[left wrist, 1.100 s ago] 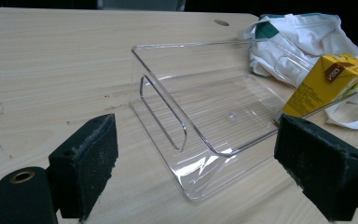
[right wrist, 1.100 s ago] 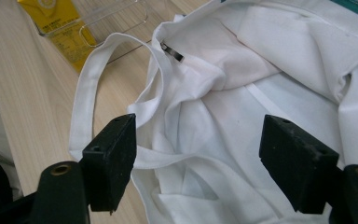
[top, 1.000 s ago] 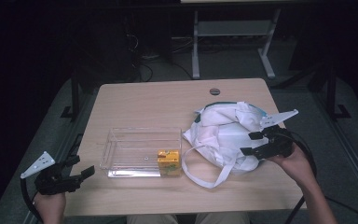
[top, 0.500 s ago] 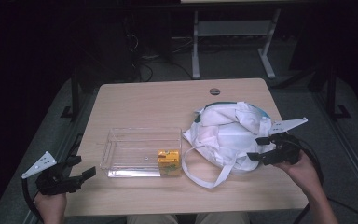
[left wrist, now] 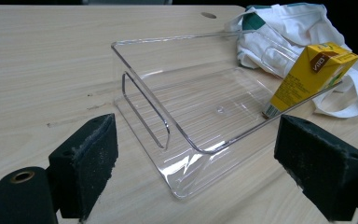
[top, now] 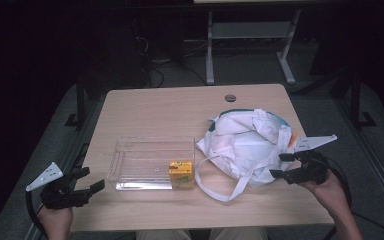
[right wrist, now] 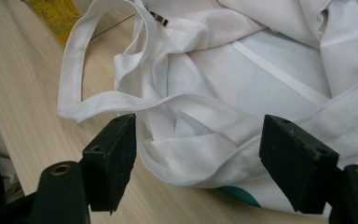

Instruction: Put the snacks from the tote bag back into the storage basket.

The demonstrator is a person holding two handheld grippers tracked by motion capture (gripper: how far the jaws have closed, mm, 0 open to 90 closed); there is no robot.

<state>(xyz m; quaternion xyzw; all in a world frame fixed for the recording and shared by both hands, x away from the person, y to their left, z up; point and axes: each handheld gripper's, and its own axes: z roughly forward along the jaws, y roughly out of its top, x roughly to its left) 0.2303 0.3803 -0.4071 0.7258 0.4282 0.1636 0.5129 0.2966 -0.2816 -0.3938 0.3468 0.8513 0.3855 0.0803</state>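
A clear plastic tray [top: 130, 165] [left wrist: 186, 140] lies mid-table. A yellow juice carton [top: 181, 173] [left wrist: 307, 77] stands upright in its near right corner. To the right lies a crumpled white cloth bag [top: 250, 142] [right wrist: 242, 70] with teal trim and loose straps [top: 220, 192]. My left gripper [top: 87, 180] [left wrist: 196, 158] hovers open off the table's near left corner, pointing at the tray, nothing between its jaws. My right gripper [top: 280, 166] [right wrist: 196, 154] is open at the bag's right side, its jaws straddling a fold of the cloth.
A round cable hole [top: 230, 98] sits near the table's far edge. Beyond the table stands a white desk frame [top: 245, 35] on a dark floor with cables. The far half of the wooden tabletop [top: 170, 110] is bare.
My right gripper has drawn back to the right, off the top of the bag to its right edge. My left gripper shifted only slightly.
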